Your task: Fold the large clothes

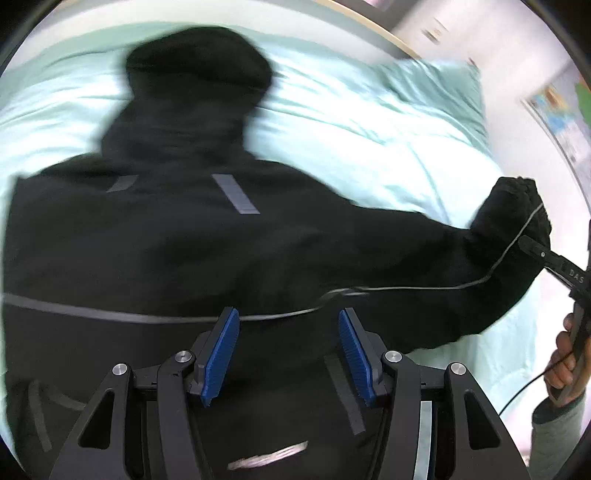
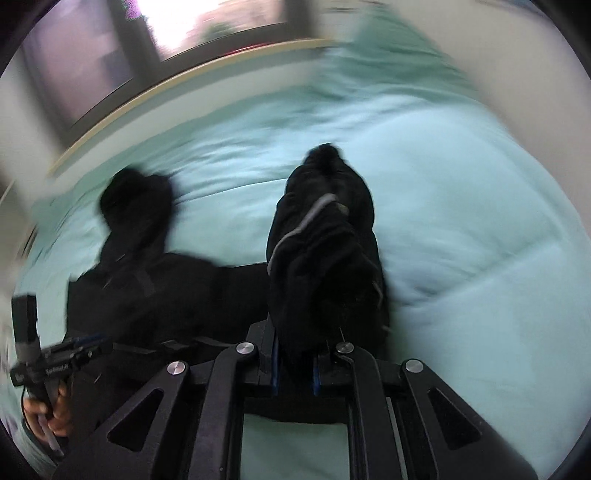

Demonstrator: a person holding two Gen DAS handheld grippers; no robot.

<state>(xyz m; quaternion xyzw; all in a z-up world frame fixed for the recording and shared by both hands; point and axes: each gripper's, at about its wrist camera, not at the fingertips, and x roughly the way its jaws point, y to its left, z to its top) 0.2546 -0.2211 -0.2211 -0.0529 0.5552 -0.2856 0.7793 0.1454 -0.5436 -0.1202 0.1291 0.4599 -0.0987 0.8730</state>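
A black hooded jacket [image 1: 192, 240] with grey reflective strips lies back-up on a pale green bed, hood toward the far side. My left gripper [image 1: 288, 354] is open and empty, its blue pads [image 1: 221, 354] hovering over the jacket's lower back. The right sleeve [image 1: 491, 251] stretches out to the right, where my right gripper [image 1: 532, 243] holds its cuff. In the right wrist view my right gripper [image 2: 295, 369] is shut on the bunched sleeve [image 2: 325, 251], lifted above the bed. The jacket body [image 2: 155, 280] and my left gripper [image 2: 85, 350] show at the left.
The pale green duvet [image 1: 351, 122] covers the bed, with a green pillow [image 1: 436, 85] at the far right. A wooden bed edge [image 2: 147, 99] and window [image 2: 207, 26] lie beyond. A wall with posters [image 1: 561, 122] stands at the right.
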